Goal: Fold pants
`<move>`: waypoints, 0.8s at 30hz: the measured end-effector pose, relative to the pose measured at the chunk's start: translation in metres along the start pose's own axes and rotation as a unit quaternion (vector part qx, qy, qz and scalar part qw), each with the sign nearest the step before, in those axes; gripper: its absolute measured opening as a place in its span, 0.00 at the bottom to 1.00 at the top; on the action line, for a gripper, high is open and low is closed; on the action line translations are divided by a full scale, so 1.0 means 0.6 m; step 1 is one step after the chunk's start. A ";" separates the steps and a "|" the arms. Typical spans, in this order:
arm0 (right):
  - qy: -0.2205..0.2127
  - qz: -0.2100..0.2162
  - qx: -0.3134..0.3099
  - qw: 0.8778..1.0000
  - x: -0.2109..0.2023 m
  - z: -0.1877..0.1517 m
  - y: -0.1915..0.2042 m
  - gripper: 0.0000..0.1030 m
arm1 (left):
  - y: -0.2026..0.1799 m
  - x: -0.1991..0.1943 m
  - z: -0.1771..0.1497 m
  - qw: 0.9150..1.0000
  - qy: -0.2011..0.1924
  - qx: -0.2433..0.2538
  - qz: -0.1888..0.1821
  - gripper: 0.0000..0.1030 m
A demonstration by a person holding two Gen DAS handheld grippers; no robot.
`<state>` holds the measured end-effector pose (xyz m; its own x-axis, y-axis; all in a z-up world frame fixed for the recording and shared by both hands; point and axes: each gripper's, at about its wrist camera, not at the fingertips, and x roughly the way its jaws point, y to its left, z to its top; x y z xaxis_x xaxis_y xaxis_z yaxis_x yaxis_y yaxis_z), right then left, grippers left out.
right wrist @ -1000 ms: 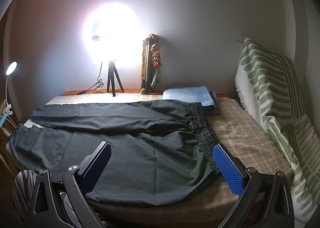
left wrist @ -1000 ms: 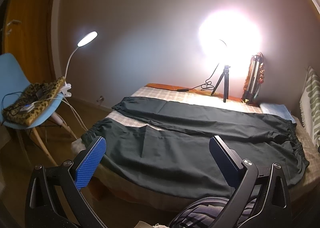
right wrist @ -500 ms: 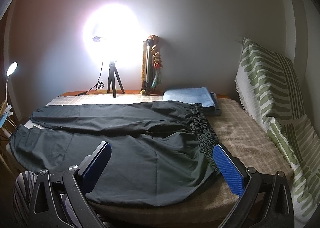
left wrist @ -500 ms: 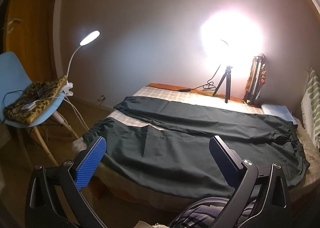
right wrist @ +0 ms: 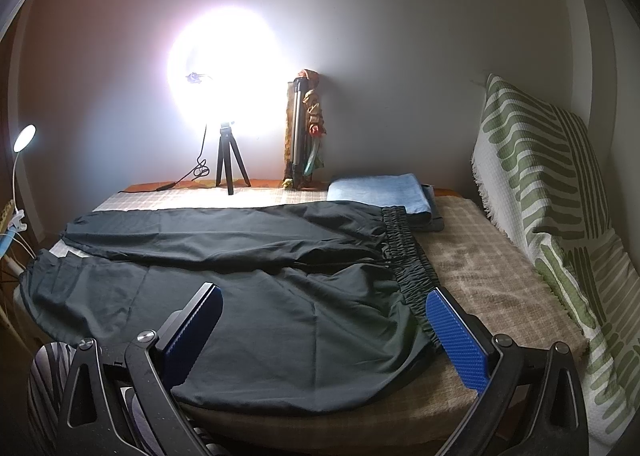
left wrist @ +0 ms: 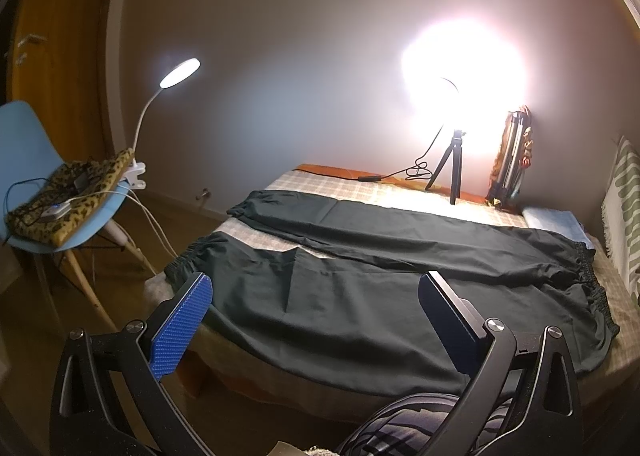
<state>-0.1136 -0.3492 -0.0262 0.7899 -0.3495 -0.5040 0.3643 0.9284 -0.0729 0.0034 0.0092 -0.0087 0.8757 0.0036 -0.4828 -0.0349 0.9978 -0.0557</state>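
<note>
Dark green pants (left wrist: 360,280) lie spread flat on the checked bed, both legs side by side, cuffs to the left and the elastic waistband (right wrist: 408,260) to the right. The near leg hangs slightly over the bed's front edge. My left gripper (left wrist: 316,292) is open and empty, held above the near leg, short of the cloth. My right gripper (right wrist: 324,304) is open and empty, held above the near hip part of the pants (right wrist: 256,296), its right pad (right wrist: 456,336) close to the waistband end.
A bright ring light on a tripod (left wrist: 454,172) and a folded tripod (right wrist: 298,136) stand at the bed's far edge. Folded blue cloth (right wrist: 380,196) lies beside the waistband. A green-patterned pillow (right wrist: 560,224) stands right. A blue chair (left wrist: 52,216) with a clip lamp stands left.
The left wrist view has shifted slightly, with the pants sliding a little right in frame. The right gripper has barely moved. Both stay open.
</note>
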 end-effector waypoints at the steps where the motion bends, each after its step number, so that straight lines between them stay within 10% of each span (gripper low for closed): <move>1: 0.000 0.000 0.000 1.000 0.000 0.000 0.001 1.00 | 0.000 0.000 -0.001 1.000 0.000 0.000 0.000 1.00; 24: 0.009 0.015 -0.015 1.000 0.013 -0.007 0.010 1.00 | 0.014 0.014 -0.011 1.000 0.010 -0.007 0.013 1.00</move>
<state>-0.1071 -0.3458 -0.0341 0.7914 -0.3199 -0.5209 0.3256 0.9418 -0.0837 0.0075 0.0173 -0.0189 0.8650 0.0283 -0.5009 -0.0648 0.9964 -0.0556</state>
